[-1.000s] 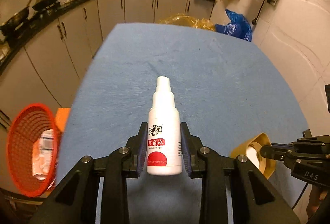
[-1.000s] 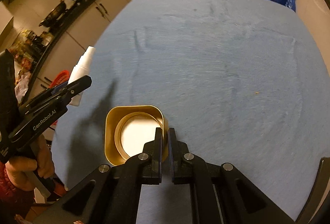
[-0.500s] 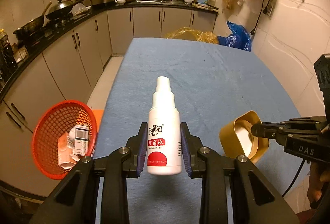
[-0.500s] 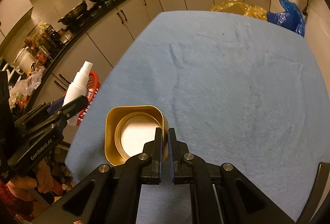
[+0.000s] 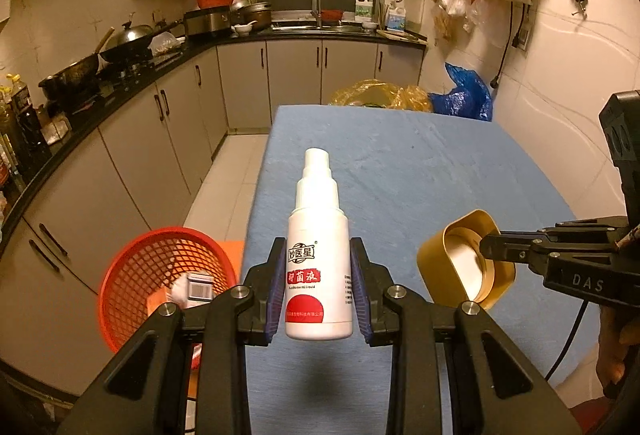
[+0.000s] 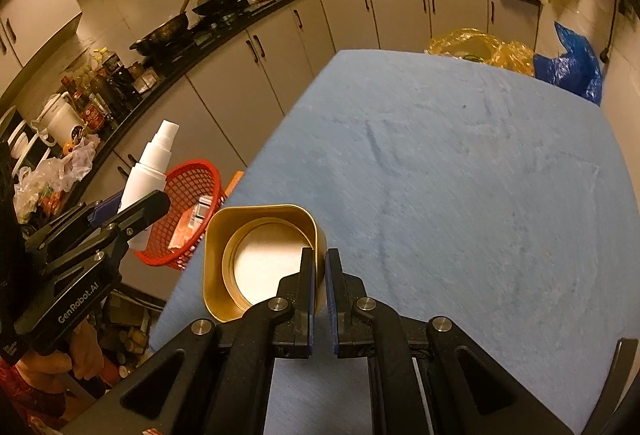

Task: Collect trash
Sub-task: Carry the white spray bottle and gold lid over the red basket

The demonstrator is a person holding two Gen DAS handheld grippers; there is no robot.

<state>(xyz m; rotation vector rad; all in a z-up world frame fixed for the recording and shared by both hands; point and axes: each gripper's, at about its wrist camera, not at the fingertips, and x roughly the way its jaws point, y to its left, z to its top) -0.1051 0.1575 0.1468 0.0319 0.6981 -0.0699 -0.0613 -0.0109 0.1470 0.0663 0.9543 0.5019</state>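
Both items lifted clear of the blue-covered desk [image 5: 420, 163], each carried separately. Left tongs [image 5: 319, 283] clamped on the lower body of the white spray bottle [image 5: 319, 255], pads against either side of the label, nozzle pointing away from the camera; gripped low and across the widest part, probably so the smooth plastic cannot swivel or slip out. Right tongs [image 6: 319, 283] pressed nearly together, pinching one thin wall of the gold tin lid [image 6: 260, 259], one pad inside the rim and one outside, open side facing the camera with the pale inner disc showing; a rim pinch being about the only workable hold on a shallow, wide piece like this. In the left view, same lid [image 5: 466, 263] hanging just right of the bottle, not touching it. Red mesh basket [image 5: 168, 283] down beside the desk's left edge, already holding a small barcoded box [image 5: 200, 285] and some other packaging, hard to identify. Basket placed low and open-topped, likely so pieces can simply be dropped in from above. Desk surface otherwise bare in both views. Judging by that, near the end of clearing: carry over the basket and release still to come, bottle closer to it than the lid.
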